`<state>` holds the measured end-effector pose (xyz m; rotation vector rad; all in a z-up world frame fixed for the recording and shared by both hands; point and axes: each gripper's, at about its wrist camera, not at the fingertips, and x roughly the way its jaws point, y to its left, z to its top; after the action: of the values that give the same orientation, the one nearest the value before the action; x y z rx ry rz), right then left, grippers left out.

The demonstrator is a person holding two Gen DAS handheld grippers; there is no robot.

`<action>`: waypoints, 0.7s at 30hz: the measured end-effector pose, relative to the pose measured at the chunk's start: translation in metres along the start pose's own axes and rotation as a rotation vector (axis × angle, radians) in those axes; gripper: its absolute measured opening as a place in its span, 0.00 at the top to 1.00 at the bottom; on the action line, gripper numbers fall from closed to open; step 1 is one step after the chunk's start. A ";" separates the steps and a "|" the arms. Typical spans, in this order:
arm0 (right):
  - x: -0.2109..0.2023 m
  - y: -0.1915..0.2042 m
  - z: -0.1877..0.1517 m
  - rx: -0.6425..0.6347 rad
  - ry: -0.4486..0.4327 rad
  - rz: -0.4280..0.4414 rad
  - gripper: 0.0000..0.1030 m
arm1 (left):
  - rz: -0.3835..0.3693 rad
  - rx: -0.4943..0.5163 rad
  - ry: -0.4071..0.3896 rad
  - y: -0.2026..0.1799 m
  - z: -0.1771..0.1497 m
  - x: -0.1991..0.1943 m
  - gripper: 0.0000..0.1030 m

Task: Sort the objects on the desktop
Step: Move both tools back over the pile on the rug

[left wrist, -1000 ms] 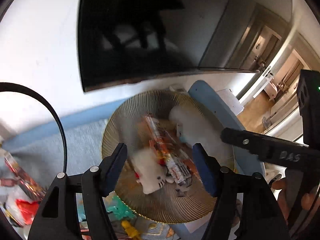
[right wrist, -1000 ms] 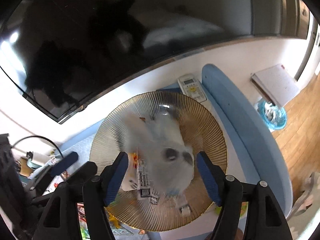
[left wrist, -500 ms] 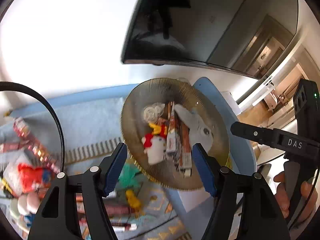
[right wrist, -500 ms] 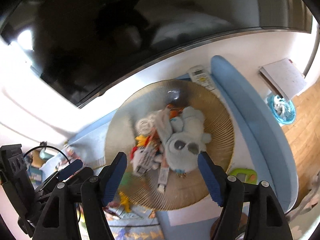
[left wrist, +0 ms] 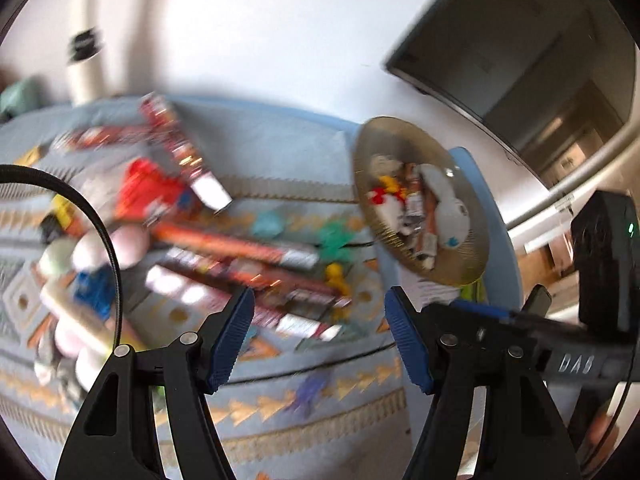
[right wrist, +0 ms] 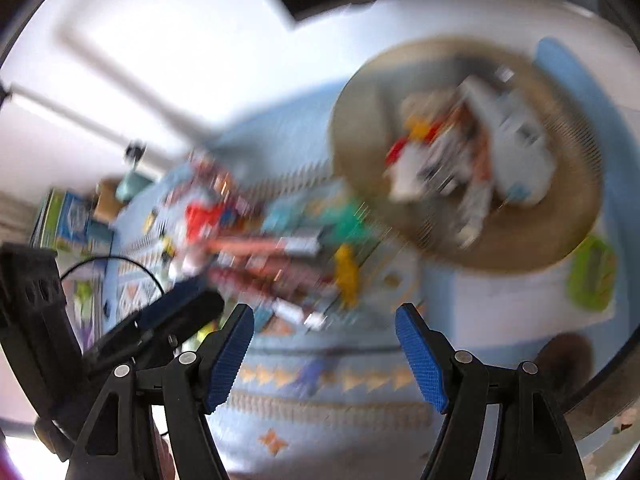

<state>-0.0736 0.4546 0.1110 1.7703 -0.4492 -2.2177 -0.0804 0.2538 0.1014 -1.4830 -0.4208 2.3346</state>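
A ribbed gold plate [left wrist: 472, 248] sits at the right of the patterned blue cloth [left wrist: 280, 412]; it also shows in the right wrist view [right wrist: 572, 216]. It holds a white plush cat [left wrist: 386, 204], a grey plush toy [left wrist: 450, 210] and snack packets. Loose snack packets [left wrist: 240, 248], a red toy [left wrist: 148, 192] and a yellow figure [left wrist: 338, 276] lie left of the plate. My left gripper [left wrist: 320, 334] is open and empty above the cloth. My right gripper [right wrist: 324, 354] is open and empty, pulled back from the plate. Both views are blurred.
A dark screen [left wrist: 520, 48] hangs on the white wall behind the plate. A green object [right wrist: 592, 276] lies right of the plate. Books [right wrist: 68, 216] stand at the far left. The right gripper's body [left wrist: 560, 356] shows beside my left one.
Both grippers have pulled back from the plate and swung left, so the pile of loose objects on the cloth is now in view. Both stay open and empty.
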 end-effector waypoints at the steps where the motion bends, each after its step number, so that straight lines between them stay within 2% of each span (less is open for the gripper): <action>1: 0.006 0.006 -0.005 -0.008 0.018 0.005 0.30 | 0.007 -0.019 -0.002 0.008 -0.005 -0.003 0.36; 15: 0.049 0.056 -0.046 -0.039 0.137 -0.039 0.30 | 0.090 -0.230 -0.014 0.110 -0.051 -0.045 0.36; 21: 0.063 0.076 -0.062 -0.059 0.161 -0.040 0.30 | 0.199 -0.240 0.007 0.159 -0.071 -0.056 0.36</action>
<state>-0.0255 0.3560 0.0727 1.9232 -0.3130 -2.0702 -0.0135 0.0916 0.0500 -1.7116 -0.5943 2.5030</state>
